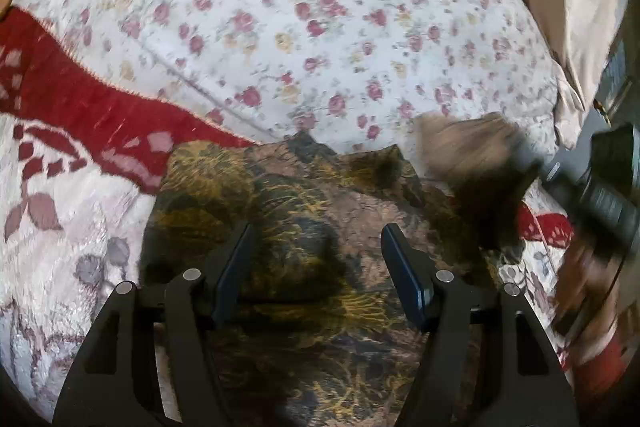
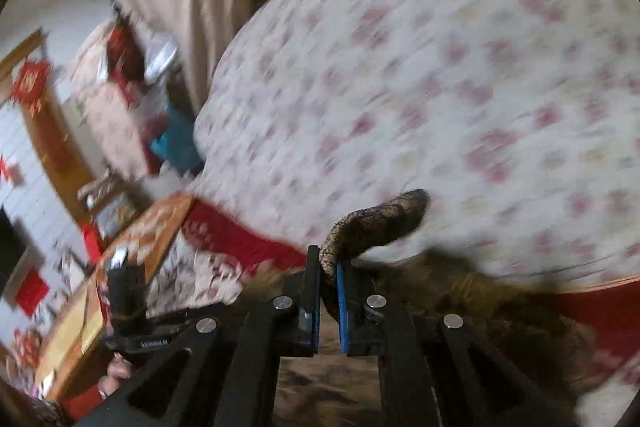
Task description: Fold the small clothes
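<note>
From the left wrist camera, the left gripper hangs over a dark brown and yellow cloth. Its two fingers are spread wide and hold nothing. The cloth lies on a red and white blanket, next to a white bed cover with little pink flowers. On the right, one corner of the cloth is lifted up and looks blurry.

From the right wrist camera, the right gripper is squeezed tight on that corner of the cloth. Only a small bit sticks out past the fingers.

I think the corner could slip out, because the pinch is near the edge and the picture is blurry, like a fast move. The open left gripper pins nothing, so the whole cloth might drag along.

A wooden table stands beside the bed, and nothing seems to be in the way.
</note>
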{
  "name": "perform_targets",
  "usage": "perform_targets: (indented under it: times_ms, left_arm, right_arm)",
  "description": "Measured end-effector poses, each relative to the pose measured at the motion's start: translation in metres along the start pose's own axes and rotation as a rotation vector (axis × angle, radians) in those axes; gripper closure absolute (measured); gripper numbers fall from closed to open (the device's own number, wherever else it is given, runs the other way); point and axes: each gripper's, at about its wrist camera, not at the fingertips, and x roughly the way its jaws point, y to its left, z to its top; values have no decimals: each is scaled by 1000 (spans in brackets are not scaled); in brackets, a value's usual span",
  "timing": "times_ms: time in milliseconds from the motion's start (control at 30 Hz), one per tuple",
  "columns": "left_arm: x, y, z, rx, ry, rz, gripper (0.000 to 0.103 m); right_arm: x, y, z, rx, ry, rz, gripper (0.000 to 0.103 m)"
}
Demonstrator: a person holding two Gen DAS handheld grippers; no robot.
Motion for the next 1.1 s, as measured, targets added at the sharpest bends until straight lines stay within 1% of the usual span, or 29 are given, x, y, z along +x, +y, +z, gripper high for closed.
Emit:
perform_targets:
  times_ms: [33, 67, 100, 133, 167, 200, 267, 300, 333, 367, 467, 500, 567, 633, 733, 767, 800, 833, 867, 933, 1000, 1033, 1067, 1100]
  left_arm:
    - [1, 3, 0, -11, 5, 3, 37]
    - [2, 6, 1, -20, 9, 3, 37]
    - [2, 9, 1, -30, 14, 4, 37]
    - [2, 11, 1, -41, 17, 6, 37]
    - [2, 13, 1, -50, 18, 6, 37]
    - [1, 15, 1, -60, 20, 0, 37]
    - [1, 16, 1, -81, 26, -23, 37]
    - [1, 15, 1, -86, 30, -33, 37]
    - [2, 13, 1, -87, 38, -47, 37]
    - [2, 9, 0, -81, 53, -62, 37]
    - [7, -5, -5, -50, 102, -94, 37]
    - [9, -9, -6, -42, 114, -88, 37]
    - [18, -18, -10, -18, 151, -50, 37]
    - [30, -27, -14, 11, 202, -24, 37]
    - [49, -41, -19, 50, 269, -21, 39]
    - [51, -45, -20, 65, 275, -22, 55]
    - [53, -52, -20, 92, 280, -12, 76]
    - [54, -56, -19, 113, 284, -8, 83]
    - [51, -62, -15, 129, 276, -18, 84]
    - [41, -64, -2, 129, 231, -36, 85]
    - [22, -63, 21, 116, 158, -38, 85]
    - [13, -60, 31, 107, 120, -34, 85]
    - [2, -54, 42, 94, 74, -15, 85]
    - [-1, -49, 49, 82, 61, 7, 85]
  right_arm:
    - [22, 7, -11, -13, 45, 1, 96]
    - [46, 18, -27, -34, 125, 5, 95]
    - [71, 29, -45, -68, 241, 4, 93]
    - [86, 35, -57, -102, 324, 4, 92]
    - [95, 44, -73, -166, 414, -2, 91]
    - [92, 47, -80, -203, 433, -12, 90]
    - [76, 44, -84, -226, 423, -16, 78]
    - [62, 38, -83, -201, 406, -18, 59]
    - [48, 32, -80, -172, 381, -28, 46]
    - [34, 23, -78, -138, 352, -39, 43]
    - [-8, -1, -69, -45, 306, -48, 42]
    - [-26, -12, -68, -19, 283, -71, 42]
    - [-52, -32, -65, 21, 257, -114, 41]
    - [-81, -50, -67, 68, 240, -147, 41]
    - [-121, -70, -68, 105, 212, -210, 41]
    - [-133, -75, -68, 108, 204, -229, 41]
    - [-148, -81, -67, 108, 194, -254, 40]
    - [-156, -85, -65, 107, 185, -275, 39]
    - [-162, -89, -64, 107, 173, -299, 38]
    - [-176, -101, -61, 126, 148, -346, 33]
    - [-178, -112, -59, 140, 148, -378, 33]
    - [-176, -116, -58, 147, 147, -384, 33]
    - [-171, -122, -57, 164, 150, -384, 33]
    - [-166, -128, -57, 179, 155, -384, 33]
